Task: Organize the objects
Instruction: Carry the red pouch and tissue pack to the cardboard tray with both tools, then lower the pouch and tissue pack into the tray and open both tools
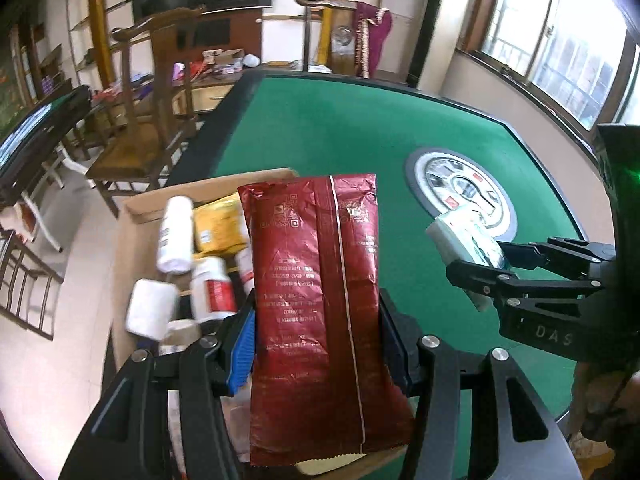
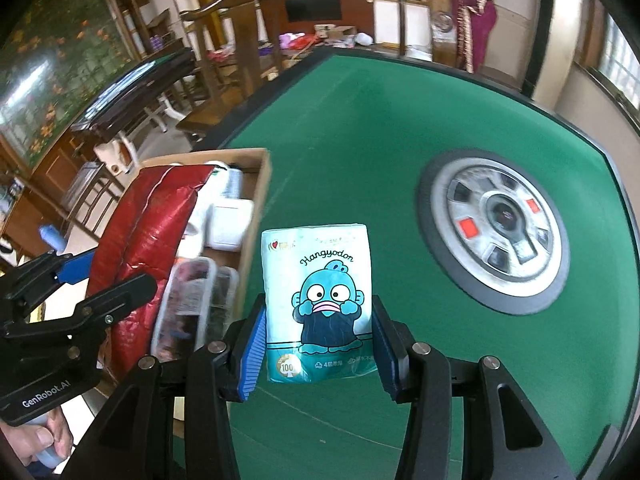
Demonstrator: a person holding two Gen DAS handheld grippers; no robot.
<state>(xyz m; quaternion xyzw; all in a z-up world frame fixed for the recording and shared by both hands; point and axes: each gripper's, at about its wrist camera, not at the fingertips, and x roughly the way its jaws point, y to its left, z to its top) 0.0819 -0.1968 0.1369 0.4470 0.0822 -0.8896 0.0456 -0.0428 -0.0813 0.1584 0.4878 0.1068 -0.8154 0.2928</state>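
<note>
Inspector: What do your left tongs (image 1: 318,344) hold?

Operator: I see a dark red foil packet (image 1: 316,300), upright, clamped between the blue pads (image 1: 244,348), seam facing my camera.

Inspector: Below it?

Operator: An open cardboard box (image 1: 132,216) at the edge of the green bench (image 1: 340,128), with white bottles (image 1: 174,234) and a yellow pack (image 1: 218,222) inside, somewhat blurred.

Inspector: The other side?

Operator: My right tongs (image 1: 486,276) enter from the right, gripping a pale tissue pack (image 1: 464,240) over the bench's round centre plate (image 1: 460,188). Wooden chairs (image 1: 148,112) stand beyond.
</note>
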